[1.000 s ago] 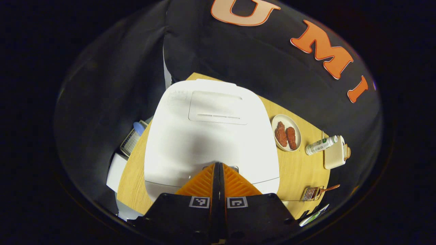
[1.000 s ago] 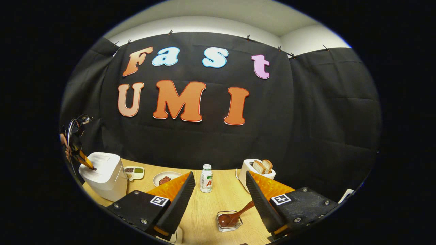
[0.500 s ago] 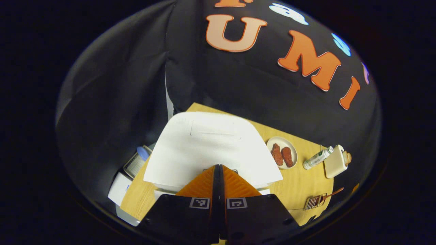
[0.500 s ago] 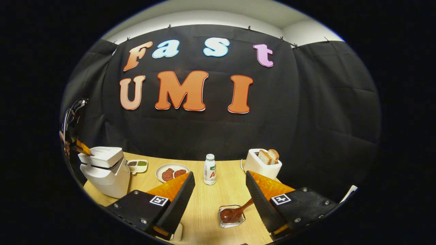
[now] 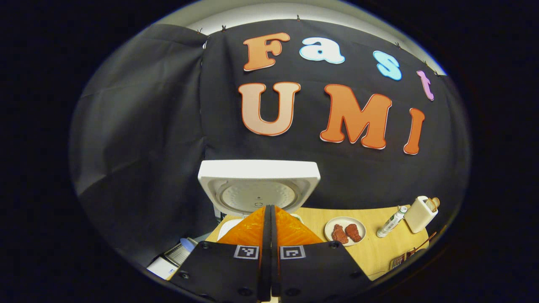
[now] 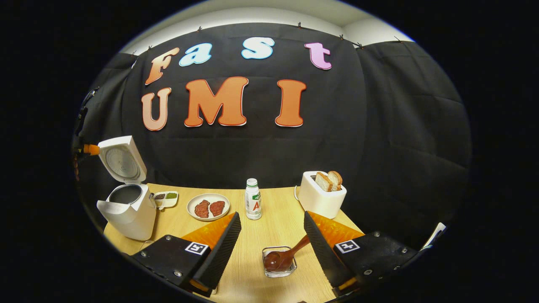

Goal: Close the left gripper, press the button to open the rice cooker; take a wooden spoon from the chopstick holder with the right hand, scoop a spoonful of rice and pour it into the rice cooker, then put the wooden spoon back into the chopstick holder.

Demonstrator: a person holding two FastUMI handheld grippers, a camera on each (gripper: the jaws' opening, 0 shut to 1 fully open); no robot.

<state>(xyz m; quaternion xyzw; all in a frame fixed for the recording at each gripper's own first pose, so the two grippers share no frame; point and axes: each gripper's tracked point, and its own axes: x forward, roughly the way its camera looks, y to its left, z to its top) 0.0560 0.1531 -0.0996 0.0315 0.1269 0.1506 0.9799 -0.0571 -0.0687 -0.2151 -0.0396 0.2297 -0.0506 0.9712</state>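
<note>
The white rice cooker (image 6: 128, 214) stands at the table's left end with its lid (image 6: 122, 160) swung upright and the dark pot showing. In the left gripper view the lid's underside (image 5: 259, 185) faces me just beyond my left gripper (image 5: 269, 207), which is shut with nothing in it. The left gripper (image 6: 86, 148) also shows beside the raised lid in the right gripper view. My right gripper (image 6: 271, 214) hangs open above the table. A wooden spoon (image 6: 280, 260) leans in a clear holder (image 6: 290, 271) just ahead, between its fingers and untouched.
A small divided dish (image 6: 165, 198) with grains sits right of the cooker. Further right come a plate (image 6: 208, 207) with two reddish pieces, a small bottle (image 6: 253, 200) and a toaster (image 6: 320, 198) holding bread. The wooden table (image 6: 278, 227) ends close behind the holder.
The cooker's lid went from shut to fully upright. My left gripper, still shut, rose and tilted up off the button. The right gripper barely shifted.
</note>
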